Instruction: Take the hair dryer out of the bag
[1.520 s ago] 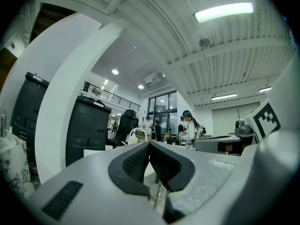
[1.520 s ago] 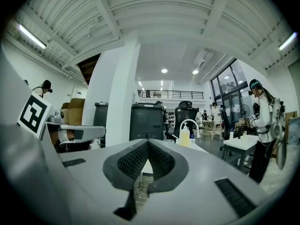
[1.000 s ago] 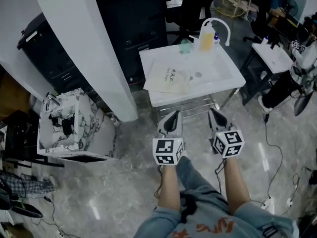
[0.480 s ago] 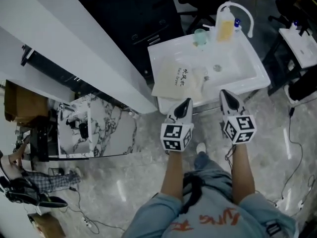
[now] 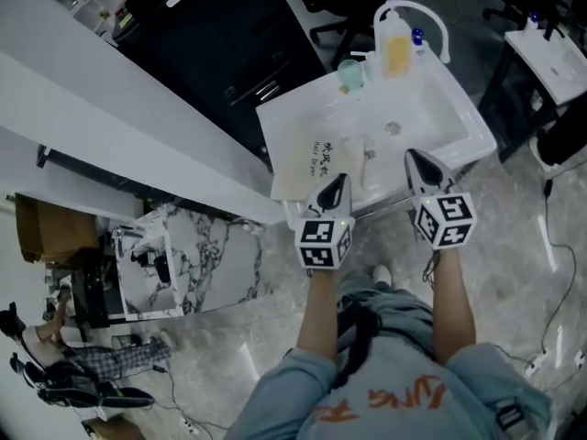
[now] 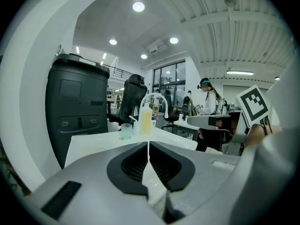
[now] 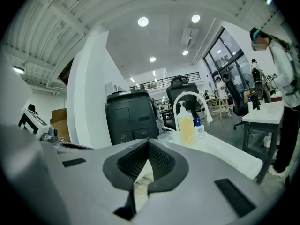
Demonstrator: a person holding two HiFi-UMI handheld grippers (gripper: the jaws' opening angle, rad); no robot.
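Grey marble floor [image 5: 229, 337], recessed ceiling lights [image 6: 138, 6]

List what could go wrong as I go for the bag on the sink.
1. Both the left tool and right tool are shut; unless they open, they may shove the bag instead of gripping it.
2. The bag lies near the front edge of the sink, so a clumsy pull might drag it off.
3. The cup and soap bottle stand behind it; a long reach could tip them.

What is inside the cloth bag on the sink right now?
Only its outside shows: a pale printed bag lying on the left side of the white sink. The cloth covers whatever it holds; no hair dryer is visible.
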